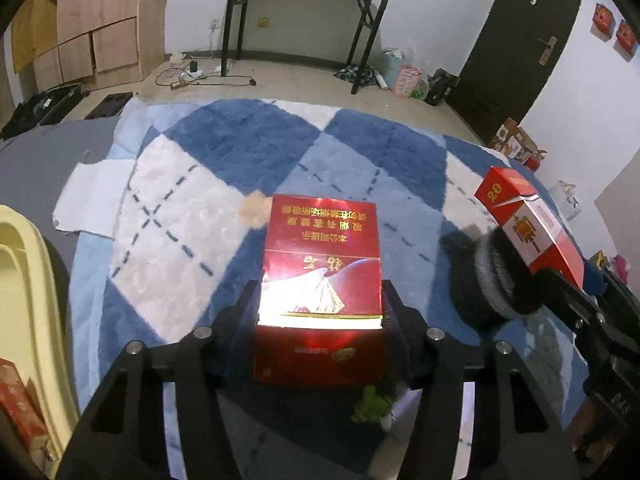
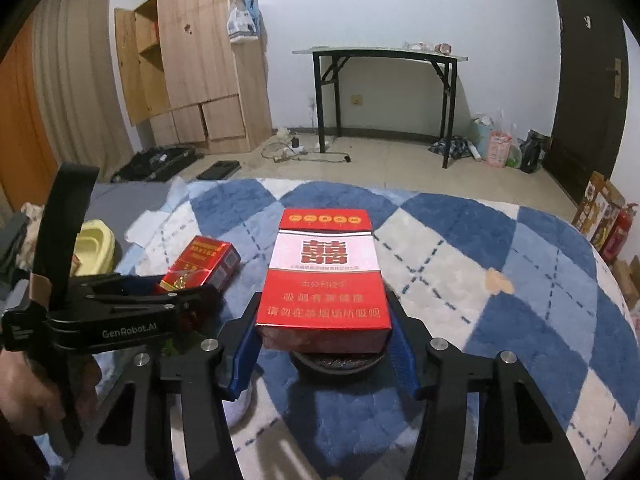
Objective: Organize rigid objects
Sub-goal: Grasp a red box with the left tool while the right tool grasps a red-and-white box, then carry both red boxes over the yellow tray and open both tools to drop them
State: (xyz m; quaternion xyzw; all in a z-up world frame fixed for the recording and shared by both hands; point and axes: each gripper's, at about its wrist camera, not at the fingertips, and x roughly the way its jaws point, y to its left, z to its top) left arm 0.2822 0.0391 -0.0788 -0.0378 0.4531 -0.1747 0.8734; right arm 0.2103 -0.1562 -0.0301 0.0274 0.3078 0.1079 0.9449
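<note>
Your left tool (image 1: 320,300) clamps the dark red box (image 1: 320,264), centre frame, long axis running away from you. Your right tool (image 2: 322,320) clamps the red-and-white box (image 2: 324,276); the yellow tray (image 1: 24,280), lower left, sits nearer your left.

Dim room, fisheye-warped edges, bright glare on the dark red box (image 1: 320,264).
</note>
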